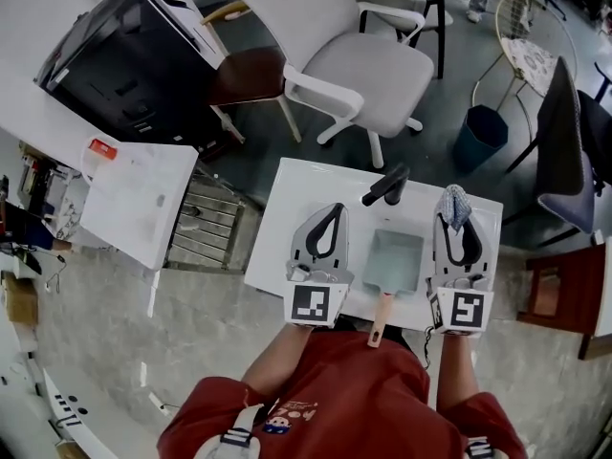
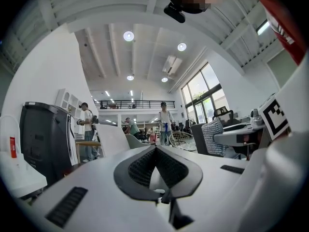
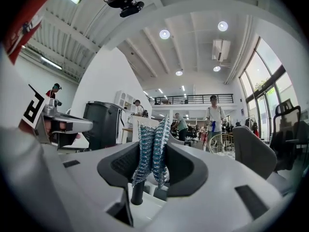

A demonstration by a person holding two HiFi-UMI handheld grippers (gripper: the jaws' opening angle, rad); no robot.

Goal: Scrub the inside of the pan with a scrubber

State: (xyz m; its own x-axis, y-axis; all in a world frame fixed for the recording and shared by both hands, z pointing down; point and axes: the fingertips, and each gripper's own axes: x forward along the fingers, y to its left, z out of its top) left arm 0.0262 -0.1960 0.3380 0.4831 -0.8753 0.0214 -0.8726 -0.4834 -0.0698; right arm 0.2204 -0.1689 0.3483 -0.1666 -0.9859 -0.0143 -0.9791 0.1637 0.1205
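Observation:
A pale teal square pan [image 1: 397, 259] with a wooden handle [image 1: 381, 316] lies on the small white table [image 1: 287, 191], its handle pointing toward me. My left gripper [image 1: 332, 210] rests to the pan's left, jaws shut with nothing between them; in the left gripper view the left gripper [image 2: 155, 148] looks out at the room. My right gripper [image 1: 455, 216] sits to the pan's right, shut on a silvery-blue mesh scrubber [image 1: 456, 202]. In the right gripper view the scrubber [image 3: 147, 153] stands pinched upright in the right gripper [image 3: 153, 144]. Neither gripper touches the pan.
A black handle-like object [image 1: 386, 185] lies at the table's far edge, beyond the pan. A white office chair [image 1: 356, 60] stands behind the table, a blue bin [image 1: 481, 134] at back right, a dark chair [image 1: 571, 151] to the right, a white side table [image 1: 143, 199] to the left.

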